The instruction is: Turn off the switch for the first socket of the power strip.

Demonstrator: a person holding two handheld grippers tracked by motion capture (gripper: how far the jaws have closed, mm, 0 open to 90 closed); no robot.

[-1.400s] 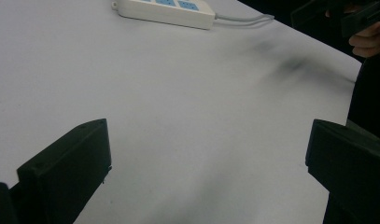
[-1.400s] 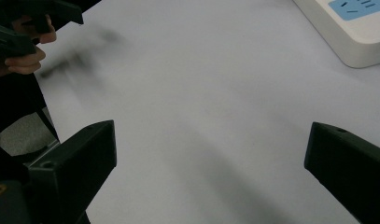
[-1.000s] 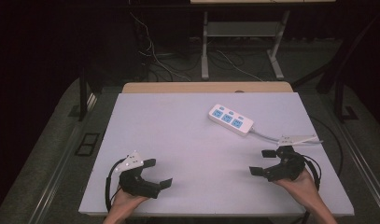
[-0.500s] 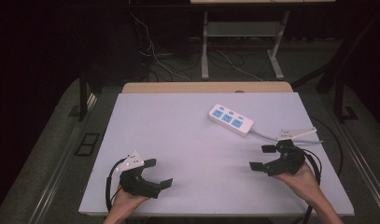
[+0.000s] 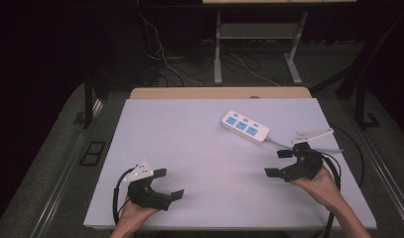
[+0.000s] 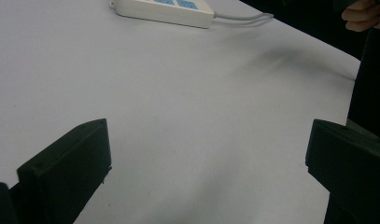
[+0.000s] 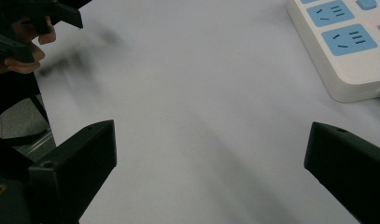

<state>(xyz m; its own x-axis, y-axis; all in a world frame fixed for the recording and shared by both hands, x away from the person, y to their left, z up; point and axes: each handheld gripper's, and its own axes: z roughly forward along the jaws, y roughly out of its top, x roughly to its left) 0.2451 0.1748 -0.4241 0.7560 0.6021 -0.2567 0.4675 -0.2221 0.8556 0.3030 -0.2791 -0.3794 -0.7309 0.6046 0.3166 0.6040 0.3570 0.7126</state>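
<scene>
A white power strip [image 5: 245,127] with blue sockets lies on the white table [image 5: 189,144], right of centre toward the back. Its grey cable runs off to the right. My left gripper [image 5: 168,183] rests near the front left edge, jaws wide apart with nothing between them. My right gripper [image 5: 278,162] sits at the right side, just in front of the strip's cable end, also open and empty. The strip's near edge shows at the top of the left gripper view [image 6: 164,10]. Its socket end [image 7: 351,51] lies upper right in the right gripper view.
Wooden desk edge [image 5: 219,92] runs behind the table. Cables and a metal stand [image 5: 259,44] sit on the dark floor beyond. A person's hand [image 7: 19,44] holding the other gripper appears upper left in the right gripper view.
My right gripper has shifted slightly toward the right and back, nearer the strip's cable. The left gripper has stayed put.
</scene>
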